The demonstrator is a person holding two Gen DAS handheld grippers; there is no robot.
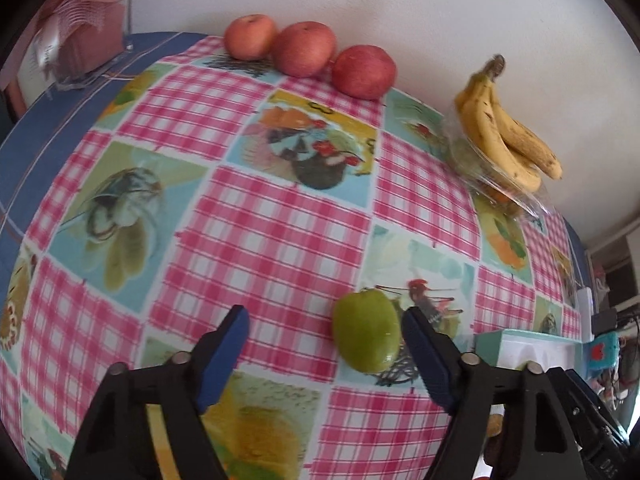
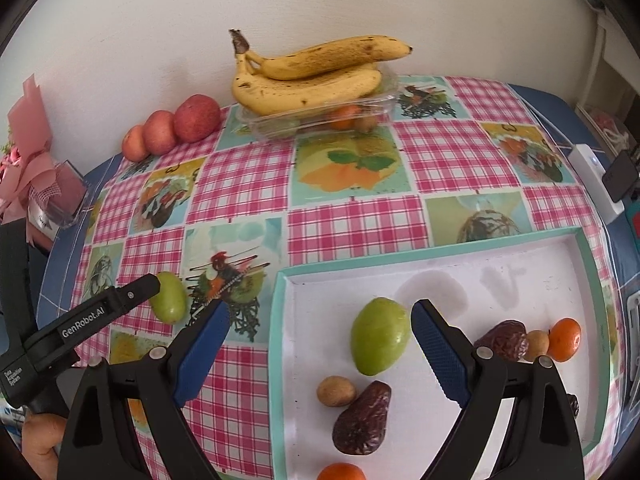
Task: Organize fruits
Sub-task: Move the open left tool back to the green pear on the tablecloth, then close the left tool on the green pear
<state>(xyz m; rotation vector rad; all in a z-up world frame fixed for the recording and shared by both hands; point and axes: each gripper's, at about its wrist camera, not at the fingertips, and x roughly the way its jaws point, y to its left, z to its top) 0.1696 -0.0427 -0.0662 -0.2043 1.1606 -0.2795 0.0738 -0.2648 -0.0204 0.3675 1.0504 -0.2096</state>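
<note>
Checked cloth covers the surface (image 1: 280, 216), where a small green fruit (image 1: 366, 330), lower middle, looks light, firm and slick, best pinched across its middle by the left gripper (image 1: 324, 356), fingers apart.

Black plastic grippers, blue ribbed fingers (image 2: 204, 356), silver screws, white "GenRobot.AI" lettering

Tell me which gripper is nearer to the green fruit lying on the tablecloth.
Left. The left gripper is open right at the green fruit, one finger beside it. The right gripper is open over the tray, apart from it.
</note>
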